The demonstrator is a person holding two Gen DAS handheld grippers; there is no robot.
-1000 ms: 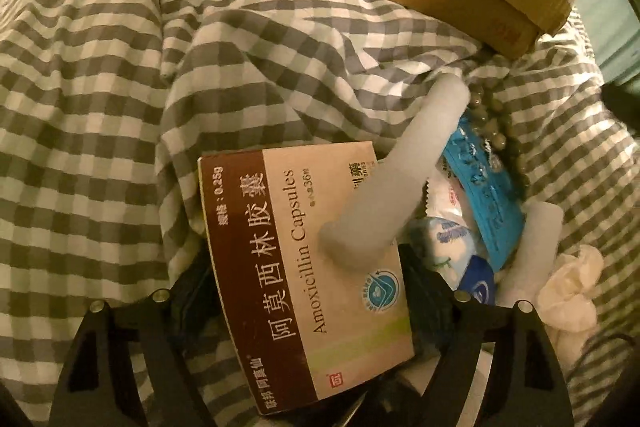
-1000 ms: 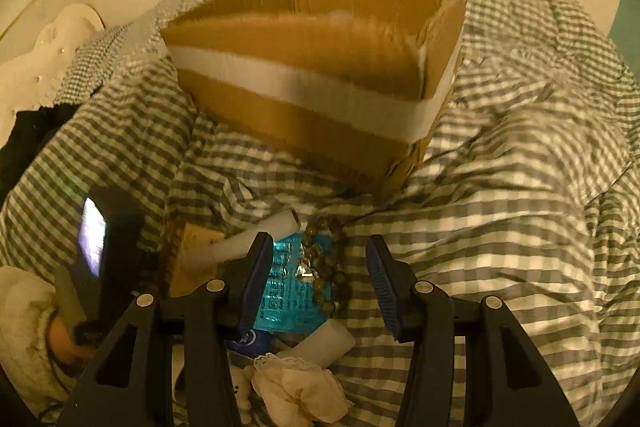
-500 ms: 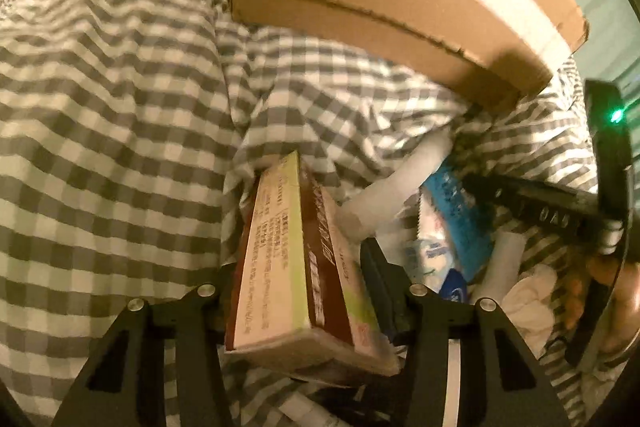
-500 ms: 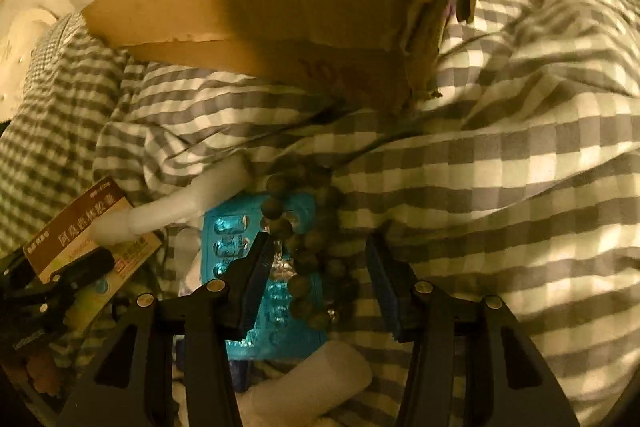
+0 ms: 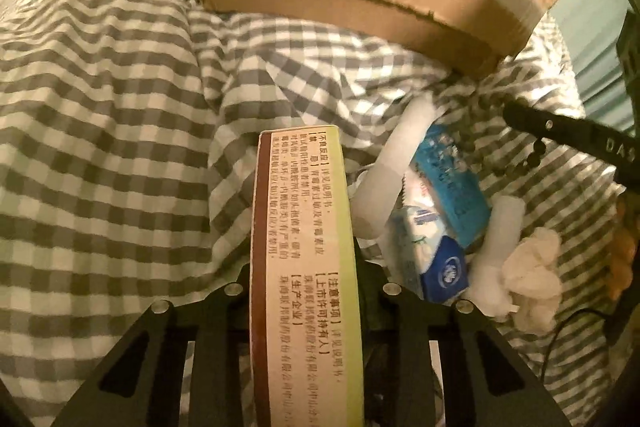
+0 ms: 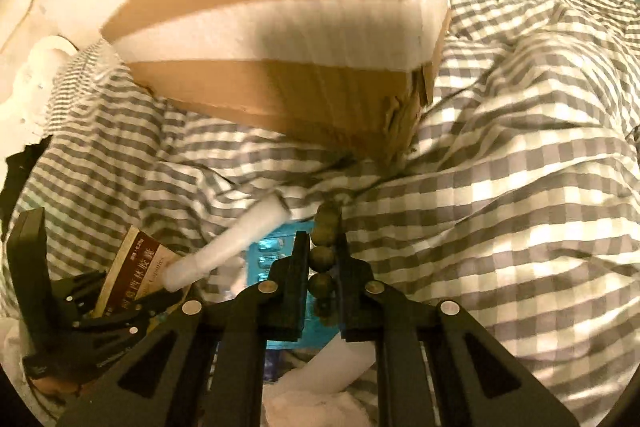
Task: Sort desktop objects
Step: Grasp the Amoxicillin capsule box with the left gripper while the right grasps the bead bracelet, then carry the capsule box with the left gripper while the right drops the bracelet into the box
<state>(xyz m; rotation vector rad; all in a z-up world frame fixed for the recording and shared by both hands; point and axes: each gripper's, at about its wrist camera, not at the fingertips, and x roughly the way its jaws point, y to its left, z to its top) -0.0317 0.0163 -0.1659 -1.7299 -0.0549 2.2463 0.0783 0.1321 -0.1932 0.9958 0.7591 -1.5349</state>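
Observation:
A brown and cream medicine box [image 5: 304,227] stands on edge between the fingers of my left gripper [image 5: 306,267], lifted off the checked bedcover [image 5: 100,107]. The jaws are closing on it and the pads grip its two broad faces. The right wrist view shows the same box [image 6: 132,267] and left gripper [image 6: 120,307] at lower left. My right gripper [image 6: 322,247] is shut on a string of dark wooden beads [image 6: 322,259], and more beads trail ahead of the tips. In the left wrist view those beads [image 5: 534,155] hang below the right gripper [image 5: 516,115].
A taped cardboard box [image 6: 280,27] lies on the bedcover just behind the pile. The pile holds a white foam tube [image 5: 392,171], a blue blister pack [image 5: 452,179], a blue and white tissue pack [image 5: 432,251], a second foam tube [image 5: 500,235] and crumpled white cloth [image 5: 532,267].
The left gripper closed on the flat-lying medicine box, turned it onto its edge and raised it. The right gripper came down over the beads and shut on them.

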